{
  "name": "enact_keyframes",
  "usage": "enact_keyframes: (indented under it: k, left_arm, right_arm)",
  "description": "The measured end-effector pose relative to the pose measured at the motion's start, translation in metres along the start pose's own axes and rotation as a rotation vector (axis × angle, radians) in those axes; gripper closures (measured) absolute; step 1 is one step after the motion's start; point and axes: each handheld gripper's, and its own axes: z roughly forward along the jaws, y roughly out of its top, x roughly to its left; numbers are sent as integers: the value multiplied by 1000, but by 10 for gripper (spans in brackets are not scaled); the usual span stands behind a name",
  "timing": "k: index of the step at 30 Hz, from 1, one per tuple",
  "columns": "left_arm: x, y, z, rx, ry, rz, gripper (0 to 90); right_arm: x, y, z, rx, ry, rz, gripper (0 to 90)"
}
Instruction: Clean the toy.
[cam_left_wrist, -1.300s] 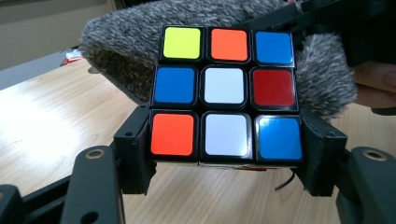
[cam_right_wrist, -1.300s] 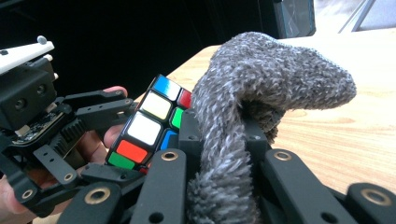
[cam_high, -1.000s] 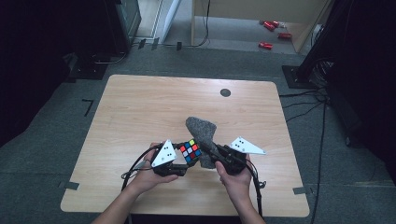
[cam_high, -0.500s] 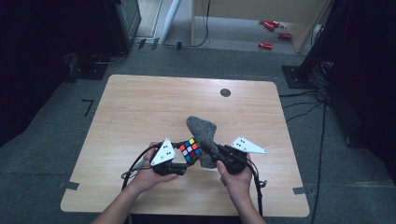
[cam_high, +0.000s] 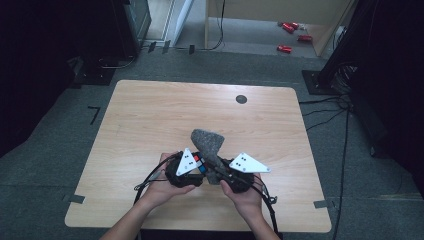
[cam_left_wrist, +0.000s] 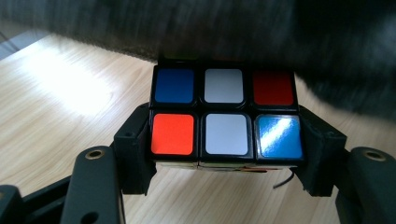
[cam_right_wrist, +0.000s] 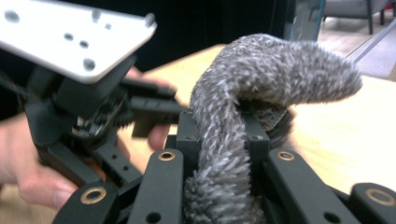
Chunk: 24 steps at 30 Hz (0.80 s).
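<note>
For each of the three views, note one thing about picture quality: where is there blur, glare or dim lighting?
High view: dim, dark at both sides, the table evenly lit. Left gripper view: the puzzle cube is sharp, glare on its light-blue sticker and on the wood, the grey cloth behind it blurred. Right gripper view: the grey cloth is sharp, the left gripper soft, the background dark.

In the left gripper view we see the puzzle cube (cam_left_wrist: 223, 114), but its top row hides behind a blurry grey cloth (cam_left_wrist: 327, 51). In the high view, we can't see the table's (cam_high: 150, 115) near edge.
</note>
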Motion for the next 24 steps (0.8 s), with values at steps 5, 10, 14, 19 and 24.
enact_keyframes:
  k: [5, 10, 14, 19, 24]
  left_arm:
    - [-5, 3, 3, 54, 39, 39, 349]
    - [-3, 3, -1, 18, 24, 20, 350]
    - [-2, 3, -2, 4, 10, 12, 350]
    - [-4, 3, 2, 13, 13, 24, 350]
    - [-1, 2, -2, -19, -1, 3, 351]
  right_arm:
    - [11, -8, 14, 90, 63, -25, 754]
    - [-2, -4, 9, 64, 44, 37, 755]
    - [-13, -2, 1, 26, -16, 78, 755]
    - [4, -6, 10, 71, 51, 20, 753]
    - [-1, -3, 7, 51, 36, 35, 751]
